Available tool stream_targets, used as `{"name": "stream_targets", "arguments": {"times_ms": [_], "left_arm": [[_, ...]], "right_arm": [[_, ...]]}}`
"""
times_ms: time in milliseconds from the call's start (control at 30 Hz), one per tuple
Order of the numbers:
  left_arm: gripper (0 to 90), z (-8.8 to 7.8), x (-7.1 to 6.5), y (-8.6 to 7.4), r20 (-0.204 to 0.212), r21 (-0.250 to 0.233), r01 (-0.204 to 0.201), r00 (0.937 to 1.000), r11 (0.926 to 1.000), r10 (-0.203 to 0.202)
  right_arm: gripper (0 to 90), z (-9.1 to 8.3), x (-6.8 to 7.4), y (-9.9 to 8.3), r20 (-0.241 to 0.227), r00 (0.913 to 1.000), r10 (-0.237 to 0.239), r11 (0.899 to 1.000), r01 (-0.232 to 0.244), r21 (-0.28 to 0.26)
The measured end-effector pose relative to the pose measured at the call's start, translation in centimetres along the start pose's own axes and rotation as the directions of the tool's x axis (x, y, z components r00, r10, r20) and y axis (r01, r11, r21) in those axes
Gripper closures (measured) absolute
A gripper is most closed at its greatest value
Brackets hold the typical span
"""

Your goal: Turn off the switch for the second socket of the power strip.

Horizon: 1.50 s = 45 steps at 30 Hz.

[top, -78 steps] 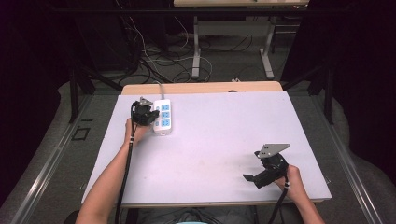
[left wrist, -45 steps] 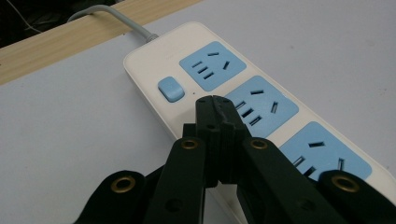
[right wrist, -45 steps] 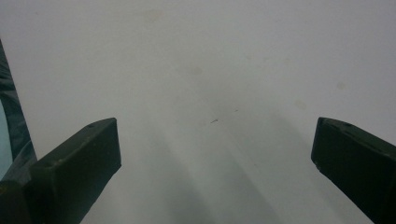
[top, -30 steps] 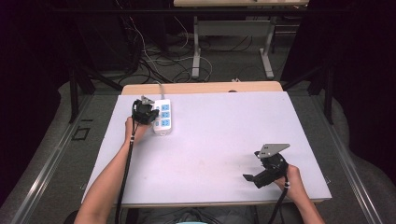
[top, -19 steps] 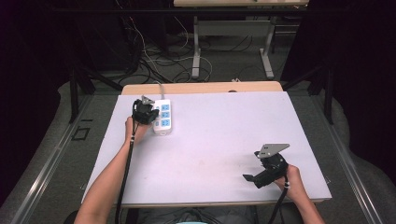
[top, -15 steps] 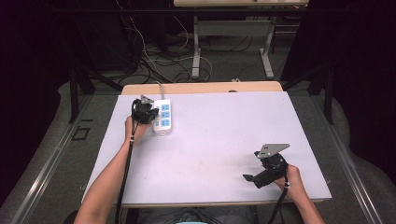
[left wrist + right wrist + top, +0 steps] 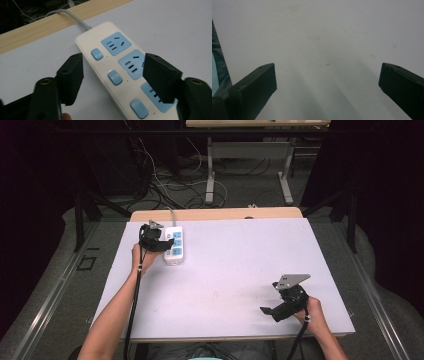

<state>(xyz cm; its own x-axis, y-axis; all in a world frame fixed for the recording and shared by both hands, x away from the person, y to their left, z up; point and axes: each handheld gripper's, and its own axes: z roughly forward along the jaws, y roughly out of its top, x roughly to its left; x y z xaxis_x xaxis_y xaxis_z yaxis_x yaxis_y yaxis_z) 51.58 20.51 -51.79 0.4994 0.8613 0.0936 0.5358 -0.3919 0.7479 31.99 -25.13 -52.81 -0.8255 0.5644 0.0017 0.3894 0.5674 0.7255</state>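
White table [image 7: 225,270] from above: the left hand [image 7: 140,257] reaches far-left, holding its gripper [image 7: 161,241] at a power strip [image 7: 174,245]; the right gripper [image 7: 272,311] rests near-right. Left gripper view: jaws spread, straddling the strip. Right gripper view: jaws wide apart over bare tabletop.

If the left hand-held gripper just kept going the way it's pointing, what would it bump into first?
Most likely the white power strip: the left hand-held gripper has its open jaws either side of it, aimed down at the blue switches. Height above it is hard to judge.
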Motion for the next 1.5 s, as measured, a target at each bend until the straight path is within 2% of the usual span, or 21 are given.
{"name": "stream_targets", "arguments": {"times_ms": [33,67,100,133,200,233,300,500,533,600,767,1000,1033,1067,1133,1200,1233,1300,1400,1500], "left_arm": [[23.7,-0.2,0.0,0.1,0.005,0.007,-0.008,1.0000,0.9999,0.008],[19.2,-0.2,-0.1,0.1,0.010,0.003,0.000,1.0000,1.0000,0.000],[19.2,-0.4,-0.2,0.1,0.010,0.011,0.002,1.0000,0.9999,-0.002],[13.8,-0.4,-0.2,0.1,0.016,0.003,-0.006,0.9999,1.0000,0.006],[6.3,-0.7,-0.4,0.2,0.015,0.013,-0.006,0.9999,0.9999,0.006],[3.6,-0.9,-0.4,0.3,0.025,0.033,-0.009,0.9997,0.9994,0.008],[0.1,-1.0,-0.6,0.2,0.023,0.012,-0.004,0.9997,0.9999,0.004],[0.0,-1.8,-0.6,0.1,0.031,0.015,-0.001,0.9995,0.9999,0.000],[0.0,-1.9,-0.7,0.0,0.030,0.006,-0.001,0.9995,1.0000,0.001],[0.0,-2.3,-0.7,-0.1,0.032,0.008,-0.006,0.9995,1.0000,0.006],[0.1,-2.8,-1.1,-0.6,0.025,-0.007,-0.009,0.9997,0.9999,0.009],[0.1,-3.6,-1.4,-1.2,0.025,0.007,-0.018,0.9995,0.9998,0.018],[0.1,-3.7,-1.5,-1.4,0.026,-0.003,-0.015,0.9995,0.9999,0.015],[0.1,-3.9,-1.6,-1.4,0.034,0.012,-0.011,0.9994,0.9999,0.011],[0.1,-4.2,-1.8,-1.7,0.026,-0.008,-0.018,0.9995,0.9998,0.018],[0.1,-4.6,-1.9,-1.9,0.030,0.008,-0.030,0.9991,0.9995,0.030],[0.1,-4.7,-2.0,-2.2,0.028,-0.011,-0.017,0.9994,0.9998,0.017],[0.1,-5.3,-1.9,-2.4,0.036,0.006,-0.018,0.9992,0.9998,0.018],[0.1,-6.1,-2.1,-2.9,0.050,-0.015,-0.003,0.9987,0.9999,0.004],[0.1,-7.0,-2.4,-3.3,0.056,-0.020,-0.018,0.9982,0.9996,0.020]], "right_arm": [[0.8,0.0,0.0,0.0,0.000,1.0000,0.000,1.000,0.000,0.000],[0.8,0.0,0.0,0.0,0.000,1.0000,0.000,1.000,0.000,0.000],[0.8,0.0,0.0,0.0,0.000,1.0000,0.000,1.000,0.000,0.000],[0.8,0.0,0.0,0.0,0.000,1.0000,-0.001,1.000,0.001,0.000],[0.8,0.0,0.0,0.0,0.000,1.0000,-0.001,1.000,0.001,-0.001],[0.8,0.0,0.0,0.0,0.004,1.0000,0.000,1.000,0.000,-0.011],[0.8,0.0,0.1,0.0,0.004,1.0000,0.000,1.000,0.000,-0.010],[0.8,0.1,0.1,0.0,0.005,1.0000,0.001,1.000,-0.001,-0.012],[0.8,0.1,0.0,0.0,0.005,0.9999,-0.014,1.000,0.014,-0.015],[0.8,0.0,0.1,0.0,-0.001,1.0000,-0.003,1.000,0.003,-0.006],[0.8,0.1,0.1,0.1,-0.001,1.0000,-0.007,1.000,0.007,-0.010],[0.8,0.1,0.1,0.1,-0.004,1.0000,-0.009,1.000,0.009,-0.012],[0.8,0.1,0.1,0.1,-0.004,1.0000,-0.009,1.000,0.009,-0.012],[0.8,0.1,0.1,0.1,0.001,0.9999,-0.012,1.000,0.012,-0.023],[0.8,0.1,0.2,0.1,0.001,1.0000,-0.010,1.000,0.010,-0.021],[0.8,0.2,0.2,0.2,0.005,0.9999,-0.011,1.000,0.011,-0.020],[0.8,0.2,0.2,0.2,-0.004,0.9998,-0.018,1.000,0.018,-0.015],[0.8,0.2,0.1,0.2,-0.008,0.9998,-0.020,1.000,0.020,-0.010],[0.8,0.1,0.2,0.1,0.001,0.9999,-0.013,1.000,0.013,-0.021],[0.8,0.0,0.2,0.1,-0.001,0.9999,-0.013,1.000,0.013,-0.013]]}}
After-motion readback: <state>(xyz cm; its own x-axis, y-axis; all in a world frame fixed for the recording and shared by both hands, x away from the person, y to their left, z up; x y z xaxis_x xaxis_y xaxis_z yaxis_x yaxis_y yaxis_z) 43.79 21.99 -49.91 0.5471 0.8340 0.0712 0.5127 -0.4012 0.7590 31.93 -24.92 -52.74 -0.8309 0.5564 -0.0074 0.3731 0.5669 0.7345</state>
